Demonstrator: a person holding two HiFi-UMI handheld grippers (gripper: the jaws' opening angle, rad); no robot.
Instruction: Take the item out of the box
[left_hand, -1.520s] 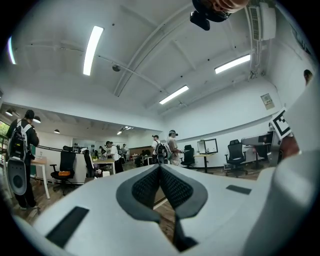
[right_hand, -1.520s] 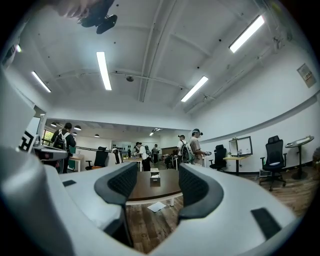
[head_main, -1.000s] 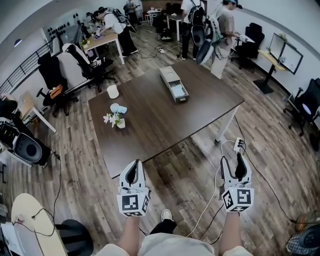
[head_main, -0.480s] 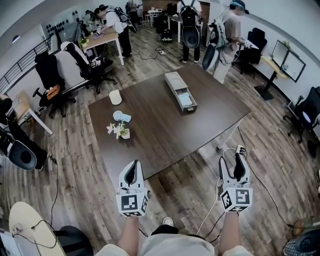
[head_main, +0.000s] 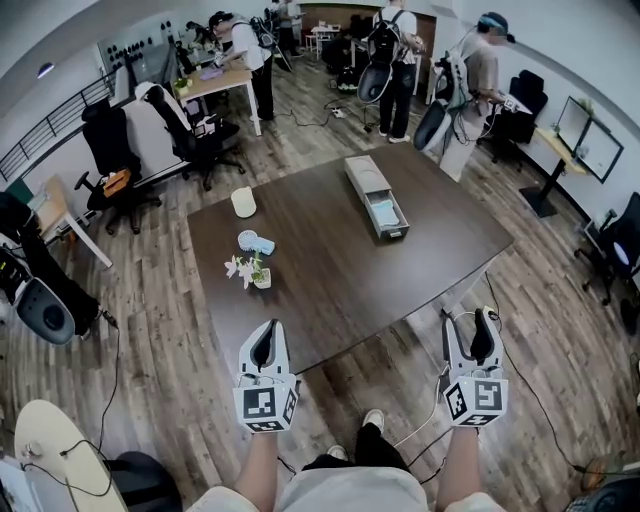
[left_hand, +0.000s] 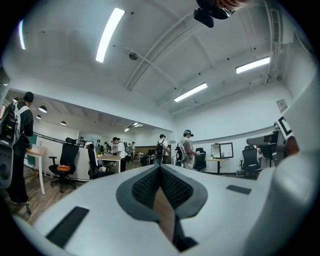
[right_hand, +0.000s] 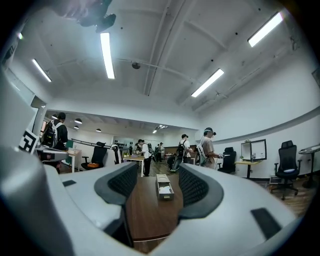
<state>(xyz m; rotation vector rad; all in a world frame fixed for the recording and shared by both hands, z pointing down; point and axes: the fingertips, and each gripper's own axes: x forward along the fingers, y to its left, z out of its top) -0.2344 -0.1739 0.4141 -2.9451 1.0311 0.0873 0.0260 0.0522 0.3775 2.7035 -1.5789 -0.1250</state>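
A long grey box (head_main: 374, 195) lies open on the dark wooden table (head_main: 330, 270), toward its far right. A pale blue-white item (head_main: 386, 212) rests in the box's near end. Both grippers hang short of the table's near edge, well apart from the box. My left gripper (head_main: 265, 338) has its jaws pressed together with nothing held; its own view shows the left gripper (left_hand: 160, 172) with pads touching. My right gripper (head_main: 468, 322) stands open and empty. In the right gripper view the right gripper (right_hand: 157, 184) frames the box (right_hand: 163, 186) far ahead on the table (right_hand: 147, 215).
On the table's left stand a small flower pot (head_main: 254, 272), a blue-white object (head_main: 256, 243) and a white cup (head_main: 243, 202). Several people stand beyond the table's far side (head_main: 390, 60). Office chairs (head_main: 115, 160) stand left; a cable (head_main: 520, 385) runs over the floor at right.
The table and box have come closer and sit lower in the head view as the person walks forward. Both grippers keep their pose.
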